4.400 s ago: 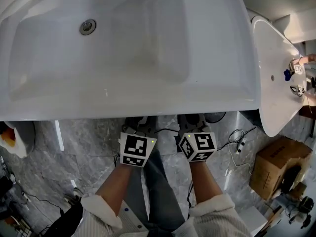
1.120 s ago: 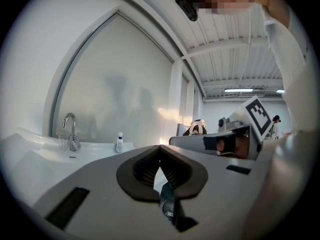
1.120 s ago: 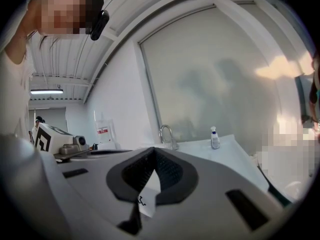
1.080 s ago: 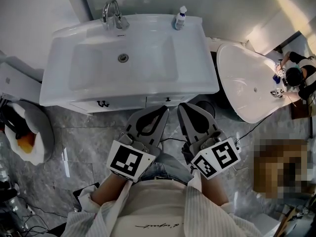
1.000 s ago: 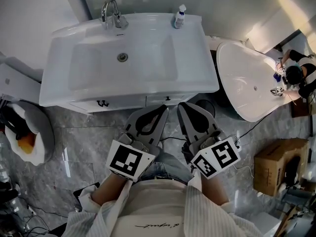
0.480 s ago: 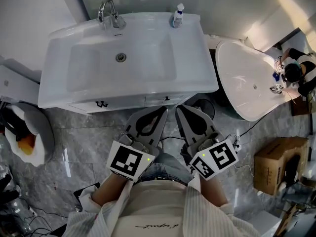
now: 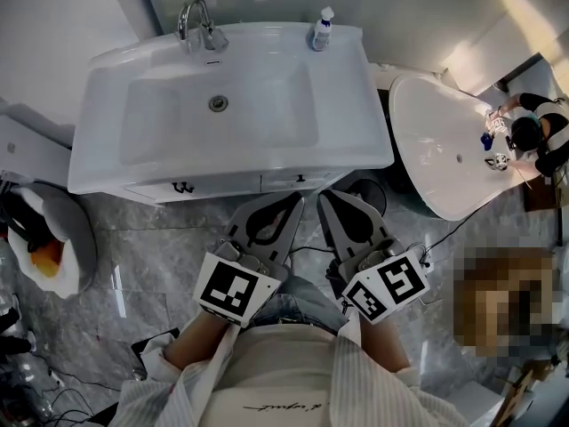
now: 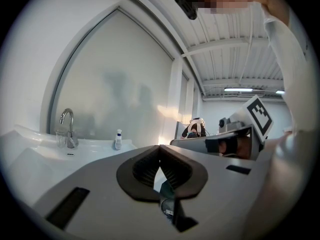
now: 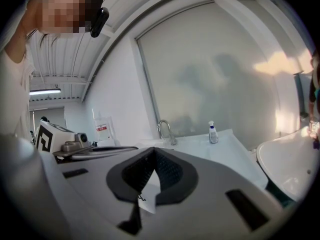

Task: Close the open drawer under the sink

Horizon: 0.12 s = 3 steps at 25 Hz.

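The white sink [image 7: 222,105] stands at the top of the head view, with its faucet [image 7: 197,20] at the back. Under its front rim two white drawer fronts [image 7: 191,188] show as a narrow strip, each with a small dark handle, and they lie in one line. My left gripper [image 7: 293,201] and right gripper [image 7: 326,198] are held side by side near my body, short of the cabinet and touching nothing. Both are shut and empty. In the gripper views the left gripper [image 8: 160,150] and right gripper [image 9: 152,151] have their tips meeting.
A small spray bottle [image 7: 324,32] stands on the sink's back edge. A second white basin [image 7: 444,145] sits to the right, with another person [image 7: 533,136] beside it. A white bin holding something orange [image 7: 49,247] is at the left. Cables [image 7: 427,243] lie on the marble floor.
4.4 s ago my head was close over the sink with both grippers just below its rim. Since then I have backed away. Over the last second nothing has visibly moved.
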{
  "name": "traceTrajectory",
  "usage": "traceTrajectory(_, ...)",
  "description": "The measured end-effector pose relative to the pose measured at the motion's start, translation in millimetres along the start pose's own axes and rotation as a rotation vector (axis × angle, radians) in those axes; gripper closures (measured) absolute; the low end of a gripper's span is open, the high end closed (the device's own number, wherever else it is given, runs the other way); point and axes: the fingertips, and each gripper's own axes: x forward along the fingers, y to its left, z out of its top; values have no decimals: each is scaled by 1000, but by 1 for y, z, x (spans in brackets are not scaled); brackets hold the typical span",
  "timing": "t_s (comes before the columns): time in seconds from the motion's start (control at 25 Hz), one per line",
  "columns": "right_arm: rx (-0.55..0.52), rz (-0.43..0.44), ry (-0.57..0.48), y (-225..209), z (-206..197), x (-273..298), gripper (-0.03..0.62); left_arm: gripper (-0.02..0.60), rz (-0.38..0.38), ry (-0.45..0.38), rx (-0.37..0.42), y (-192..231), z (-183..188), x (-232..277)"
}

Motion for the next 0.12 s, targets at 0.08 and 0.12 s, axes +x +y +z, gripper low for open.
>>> traceTrajectory(0.08, 1, 1, 3, 0, -1, 1, 585, 566, -1, 2, -1, 1, -1, 0)
traceTrajectory(0.12, 1, 2, 5, 1, -1, 1, 585, 566, -1, 3, -1, 1, -1, 0)
